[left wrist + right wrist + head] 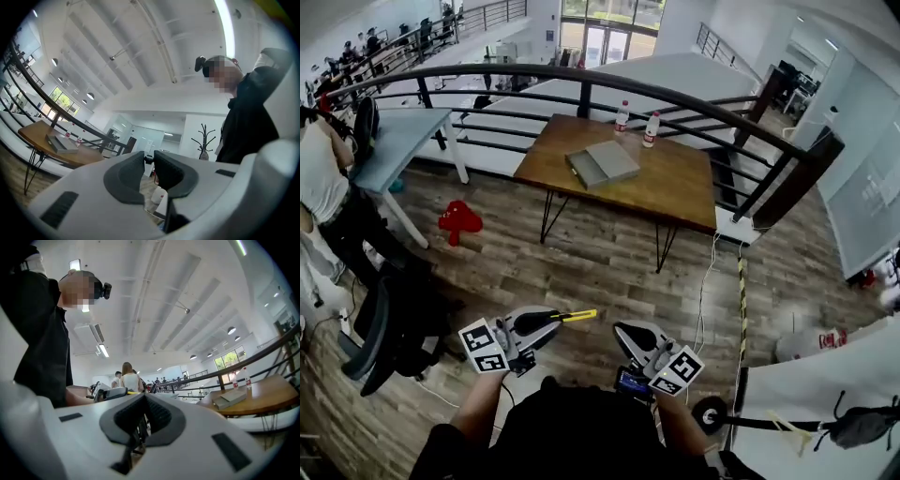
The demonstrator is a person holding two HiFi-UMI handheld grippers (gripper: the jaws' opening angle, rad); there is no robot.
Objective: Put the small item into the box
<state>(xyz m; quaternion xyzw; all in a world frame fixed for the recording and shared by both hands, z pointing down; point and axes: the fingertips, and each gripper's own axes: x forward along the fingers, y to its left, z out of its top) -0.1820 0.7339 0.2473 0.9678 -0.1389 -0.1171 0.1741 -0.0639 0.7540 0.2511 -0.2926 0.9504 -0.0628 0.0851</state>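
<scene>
- While both forearms enter from the bottom edge of the head view, the left gripper [555, 322] sits at lower centre-left. Its pads [123, 177] are drawn close, with only a thin slit between them in the left gripper view and a small dark bit bridging the tips.
- From those tips a small yellow item [578, 316], thin and stick-like, juts toward the right of the frame. The left gripper is clamped on it.
- Just to the right and not touching it, the right gripper [622, 329] has its jaws pressed together. The right gripper view shows nothing between them.
- At lower left a black office chair [380, 328] stands on the wood-plank floor [609, 253]. Farther up, at middle left, a red object [459, 220] lies on the planks.
- At upper centre stands a wooden table [675, 183] on thin dark legs. A flat grey box [602, 164] lies on it, left of the table's middle — well apart from the yellow item and from both grippers.
- Two bottles [622, 116] stand upright at the table's far edge, near the box but not touching it.
- Behind the table a dark curved railing [581, 80] sweeps across the top of the frame.
- At upper left is a pale table [398, 136], and at the left edge a person in a white top [319, 178].
</scene>
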